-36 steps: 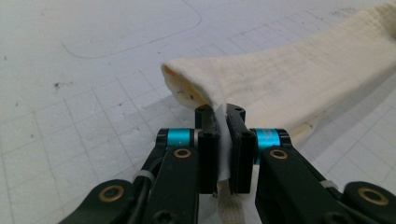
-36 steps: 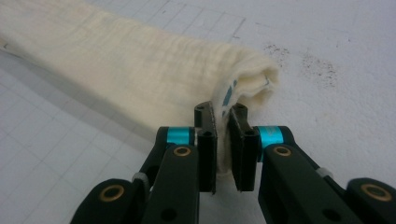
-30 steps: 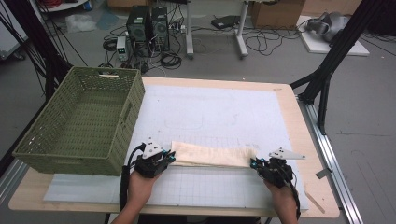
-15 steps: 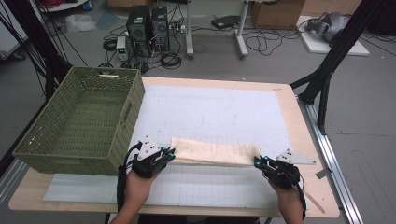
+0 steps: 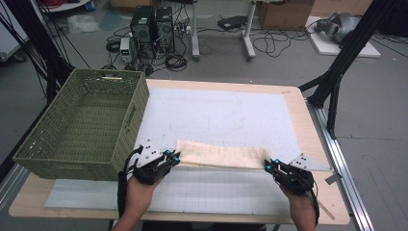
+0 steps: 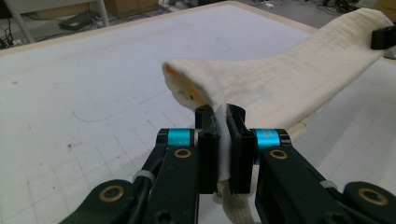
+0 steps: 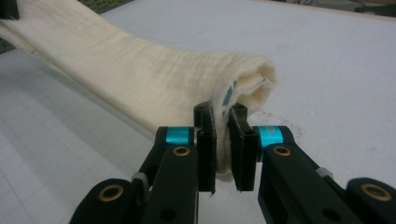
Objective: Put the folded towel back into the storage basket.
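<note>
A cream folded cloth [image 5: 222, 155] hangs stretched between my two grippers just above the white gridded mat [image 5: 216, 115]. My left gripper [image 5: 175, 157] is shut on the cloth's left end; in the left gripper view the cloth [image 6: 280, 79] is pinched between the black pads at my left gripper [image 6: 222, 140]. My right gripper [image 5: 267, 165] is shut on the right end; the right gripper view shows the rolled edge of the cloth [image 7: 154, 79] clamped by my right gripper [image 7: 223, 144]. Both hands reach in from the table's near edge.
A green woven basket [image 5: 86, 120] stands on the left of the table, beside my left hand. The wooden table edge [image 5: 317, 144] runs along the right. Computers and cables lie on the floor behind the table.
Both grippers have lifted the cloth slightly off the mat and drawn a little toward the near edge, with the cloth held taut between them.
</note>
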Action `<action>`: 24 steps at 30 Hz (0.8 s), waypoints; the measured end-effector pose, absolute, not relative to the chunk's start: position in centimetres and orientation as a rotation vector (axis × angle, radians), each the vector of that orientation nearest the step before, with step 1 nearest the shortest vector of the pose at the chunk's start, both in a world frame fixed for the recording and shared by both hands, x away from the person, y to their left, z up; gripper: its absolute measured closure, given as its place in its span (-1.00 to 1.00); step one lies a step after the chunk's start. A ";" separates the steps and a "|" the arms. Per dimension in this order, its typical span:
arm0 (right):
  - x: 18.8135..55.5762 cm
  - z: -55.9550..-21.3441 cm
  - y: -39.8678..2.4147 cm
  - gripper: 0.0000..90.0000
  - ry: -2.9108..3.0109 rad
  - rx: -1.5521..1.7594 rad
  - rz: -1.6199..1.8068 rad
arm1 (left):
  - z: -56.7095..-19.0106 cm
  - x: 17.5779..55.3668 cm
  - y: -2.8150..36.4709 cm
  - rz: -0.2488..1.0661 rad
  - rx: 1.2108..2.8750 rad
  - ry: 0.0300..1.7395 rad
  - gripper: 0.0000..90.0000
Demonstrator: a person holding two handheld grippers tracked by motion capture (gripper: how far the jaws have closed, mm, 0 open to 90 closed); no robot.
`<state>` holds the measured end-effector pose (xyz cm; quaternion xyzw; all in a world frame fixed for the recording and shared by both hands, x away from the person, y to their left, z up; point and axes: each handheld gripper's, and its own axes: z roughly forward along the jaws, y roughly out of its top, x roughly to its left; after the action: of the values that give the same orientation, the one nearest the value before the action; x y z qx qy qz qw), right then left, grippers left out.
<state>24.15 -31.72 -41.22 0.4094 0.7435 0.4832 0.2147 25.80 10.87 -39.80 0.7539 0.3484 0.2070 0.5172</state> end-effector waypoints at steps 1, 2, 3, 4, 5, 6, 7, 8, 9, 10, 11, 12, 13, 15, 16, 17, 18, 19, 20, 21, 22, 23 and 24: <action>24.2 -41.2 -31.7 0.84 2.062 1.135 1.340 | -39.6 25.8 11.0 0.501 1.807 0.831 0.87; 24.2 -41.0 -31.7 0.83 2.059 1.126 1.345 | -39.3 25.7 11.1 0.504 1.799 0.828 0.87; 24.2 -40.9 -31.6 0.83 2.056 1.120 1.354 | -39.1 25.7 11.3 0.508 1.792 0.827 0.87; 24.2 -40.7 -31.6 0.83 2.057 1.112 1.362 | -38.9 25.6 11.4 0.508 1.786 0.826 0.87; 24.3 -40.6 -31.4 0.83 2.059 1.107 1.365 | -38.7 25.5 11.7 0.511 1.782 0.824 0.87; 24.5 -40.5 -31.1 0.83 2.070 1.096 1.365 | -38.6 25.5 11.8 0.511 1.781 0.824 0.87; 24.5 -40.5 -31.1 0.83 2.070 1.096 1.365 | -38.5 25.4 12.0 0.509 1.777 0.825 0.87; 24.6 -40.4 -31.0 0.83 2.071 1.084 1.364 | -38.4 25.4 12.1 0.512 1.775 0.823 0.87; 24.7 -40.4 -30.9 0.83 2.073 1.086 1.369 | -38.3 25.3 12.2 0.512 1.770 0.823 0.87; 24.8 -40.2 -30.8 0.83 2.074 1.077 1.376 | -38.1 25.3 12.3 0.513 1.768 0.821 0.87; 24.9 -40.1 -30.7 0.83 2.074 1.080 1.383 | -38.0 25.2 12.4 0.518 1.766 0.819 0.87; 25.1 -40.0 -30.7 0.83 2.070 1.071 1.387 | -37.9 25.2 12.5 0.519 1.767 0.817 0.87; 25.2 -39.9 -30.7 0.83 2.069 1.074 1.387 | -37.7 25.2 12.4 0.519 1.764 0.816 0.87; 25.4 -39.8 -30.7 0.83 2.066 1.073 1.392 | -37.5 25.2 12.4 0.526 1.764 0.814 0.87; 25.4 -39.8 -30.7 0.83 2.066 1.073 1.392 | -37.4 25.2 12.4 0.529 1.763 0.812 0.87; 25.4 -39.7 -30.7 0.83 2.068 1.071 1.394 | -37.2 25.1 12.4 0.535 1.764 0.810 0.87; 25.7 -39.4 -30.6 0.83 2.073 1.062 1.395 | -37.1 25.0 12.5 0.537 1.761 0.809 0.87; 25.7 -39.4 -30.6 0.83 2.073 1.062 1.395 | -37.0 25.0 12.6 0.541 1.758 0.809 0.87; 26.0 -39.2 -30.6 0.83 2.079 1.057 1.396 | -36.8 24.9 12.7 0.543 1.757 0.811 0.87; 26.5 -38.9 -30.3 0.83 2.089 1.049 1.394 | -36.7 24.8 12.8 0.549 1.755 0.814 0.87; 26.5 -38.9 -30.3 0.83 2.089 1.049 1.394 | -36.5 24.8 12.9 0.553 1.750 0.820 0.87; 26.9 -38.6 -30.1 0.83 2.096 1.039 1.389 | -36.4 24.7 13.0 0.556 1.746 0.825 0.87; 27.2 -38.3 -30.0 0.83 2.100 1.034 1.382 | -36.2 24.7 13.1 0.562 1.742 0.829 0.87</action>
<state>27.19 -29.96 -38.33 0.3719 0.7554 0.4970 0.2099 24.68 13.13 -36.19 0.7316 0.3484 0.2362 0.5363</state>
